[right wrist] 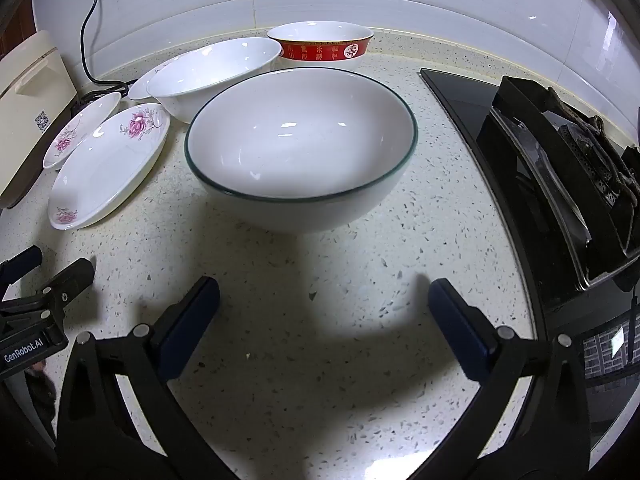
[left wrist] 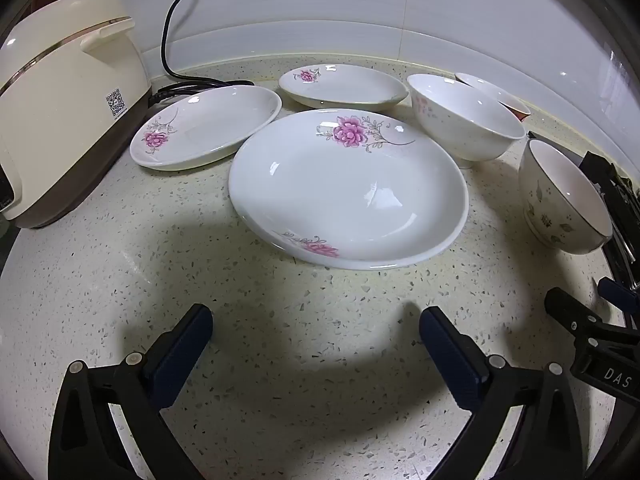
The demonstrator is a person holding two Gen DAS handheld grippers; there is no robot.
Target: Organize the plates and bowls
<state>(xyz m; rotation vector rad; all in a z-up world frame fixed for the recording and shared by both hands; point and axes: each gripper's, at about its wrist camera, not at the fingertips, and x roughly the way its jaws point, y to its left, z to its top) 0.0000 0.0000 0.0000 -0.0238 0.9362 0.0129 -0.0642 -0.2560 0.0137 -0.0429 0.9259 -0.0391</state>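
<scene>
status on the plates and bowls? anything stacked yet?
Done: nothing stacked. Three floral plates, nearest, lie apart on the counter.
In hand: nothing. Left claw and right claw are open and empty.
Left: the plates, the green-rimmed bowl, white bowl and red bowl.

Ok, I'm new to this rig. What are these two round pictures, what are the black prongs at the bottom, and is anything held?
Each picture comes from a camera on a hand-held gripper, looking along its jaws. The left gripper faces the nearest flowered plate, with two more plates behind. The right gripper faces the green-rimmed bowl, with the red bowl behind and a stove to its right. Both stand open on the speckled counter, holding nothing.
</scene>
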